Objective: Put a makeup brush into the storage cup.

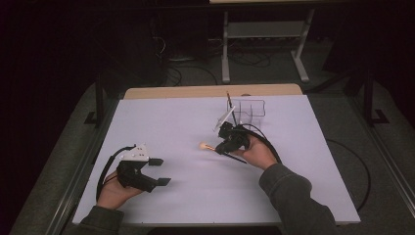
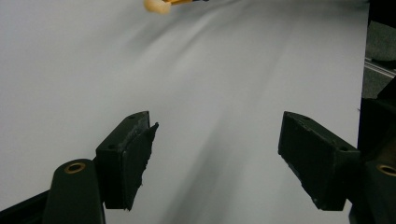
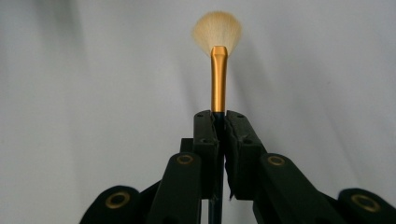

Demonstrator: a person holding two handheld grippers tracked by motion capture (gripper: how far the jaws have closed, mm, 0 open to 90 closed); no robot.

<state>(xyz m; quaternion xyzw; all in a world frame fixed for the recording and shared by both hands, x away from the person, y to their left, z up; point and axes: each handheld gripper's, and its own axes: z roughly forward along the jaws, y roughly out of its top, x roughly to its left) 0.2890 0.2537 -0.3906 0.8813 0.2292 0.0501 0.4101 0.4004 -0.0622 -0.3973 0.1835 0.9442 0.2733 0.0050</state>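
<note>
White matte board (image 1: 161, 127) covered the table, with a strip of pale wood at its far edge and a dark carpeted floor with cables beyond. Near the far right stood a clear plastic compartmented organiser (image 1: 248, 108) with one dark stick upright in it. Our right gripper (image 3: 219, 122) was clamped on a gold-ferruled makeup brush with pale fanned bristles (image 3: 217, 46), held mid-table. We judged it best to tip the handle down and lower it gently into a compartment. Our left gripper (image 2: 215, 144) waited near left, jaws apart, empty.

Brush (image 3: 218, 70) — glossy gold metal ferrule, soft pale bristles; matt white table (image 1: 171, 122).
</note>
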